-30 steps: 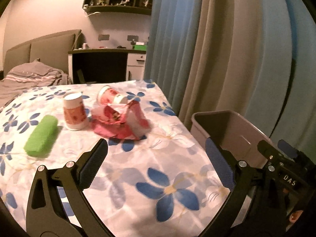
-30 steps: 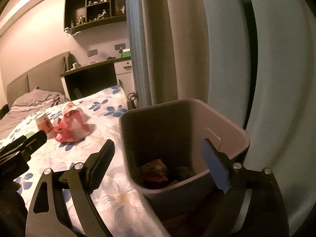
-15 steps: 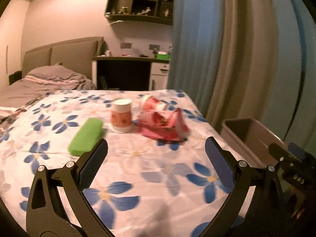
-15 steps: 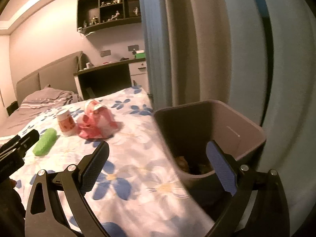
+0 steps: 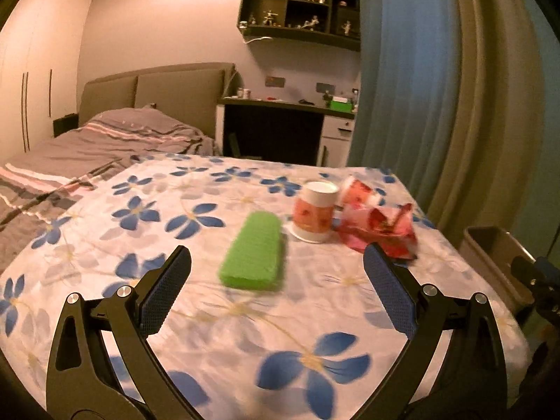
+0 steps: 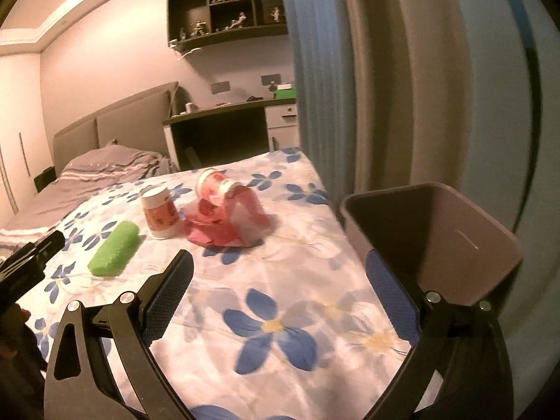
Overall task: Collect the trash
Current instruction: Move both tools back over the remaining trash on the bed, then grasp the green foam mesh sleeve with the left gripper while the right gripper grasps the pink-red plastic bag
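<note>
Dim warm light filled the bedroom, and a flowered cloth covered the surface under both our tongs. We held the left gripper with its jaws wide apart and empty, and the right gripper likewise spread and empty. We judged the collecting unfinished: ahead of the left tongs lay a green block, just beyond it to the right an upside-down paper cup, then a crumpled red wrapper touching a tipped cup. None of these was in the bin, which stood off the cloth's edge beside the right tongs' right finger; we could not see its contents. All the trash sat well ahead of both tongs.
</note>
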Tool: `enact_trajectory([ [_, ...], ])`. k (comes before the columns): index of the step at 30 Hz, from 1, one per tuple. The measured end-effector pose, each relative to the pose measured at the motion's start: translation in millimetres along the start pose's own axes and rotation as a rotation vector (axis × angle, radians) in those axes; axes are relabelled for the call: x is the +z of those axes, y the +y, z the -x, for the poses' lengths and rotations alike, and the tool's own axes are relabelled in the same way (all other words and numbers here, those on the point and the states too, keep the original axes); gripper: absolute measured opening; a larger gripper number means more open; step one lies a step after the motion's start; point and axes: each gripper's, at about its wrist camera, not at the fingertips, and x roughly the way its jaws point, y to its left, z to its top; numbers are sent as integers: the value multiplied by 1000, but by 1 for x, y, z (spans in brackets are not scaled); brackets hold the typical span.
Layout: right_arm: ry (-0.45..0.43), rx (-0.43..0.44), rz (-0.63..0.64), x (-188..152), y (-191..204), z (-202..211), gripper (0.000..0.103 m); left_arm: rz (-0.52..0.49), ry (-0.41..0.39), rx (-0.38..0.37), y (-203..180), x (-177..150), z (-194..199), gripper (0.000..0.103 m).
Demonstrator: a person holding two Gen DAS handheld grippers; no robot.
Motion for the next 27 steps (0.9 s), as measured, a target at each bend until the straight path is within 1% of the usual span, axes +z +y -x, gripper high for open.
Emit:
enact_trajectory([
  [2,0,13,17,3,9,-6,95,4,1,10,9,2,-5,97],
  [6,-2,30,34,8,21,-15,95,15,26,-17,19,6,-23,97],
  [9,0,39,35,11,27,-22,95,21,73,-38,20,9,-46,97],
  [13,6,42,38,16,33,-34,95,26,115,-45,19,11,-73,97],
  [16,14,42,45,19,38,-44,95,10,150,-47,16,9,-91,97],
  [20,21,35,51,23,43,-58,95,10,210,-61,13,10,-111,92],
  [21,24,34,52,24,43,-59,95,8,223,-49,13,11,-115,91],
  [23,30,31,54,27,45,-67,95,3,244,-33,14,11,-123,86],
  [24,31,30,55,28,46,-69,95,0,262,-37,14,11,-128,85],
  [26,35,30,59,31,48,-75,95,-1,310,-32,15,11,-139,78],
  [27,36,31,60,31,49,-77,95,1,331,-34,17,11,-145,76],
])
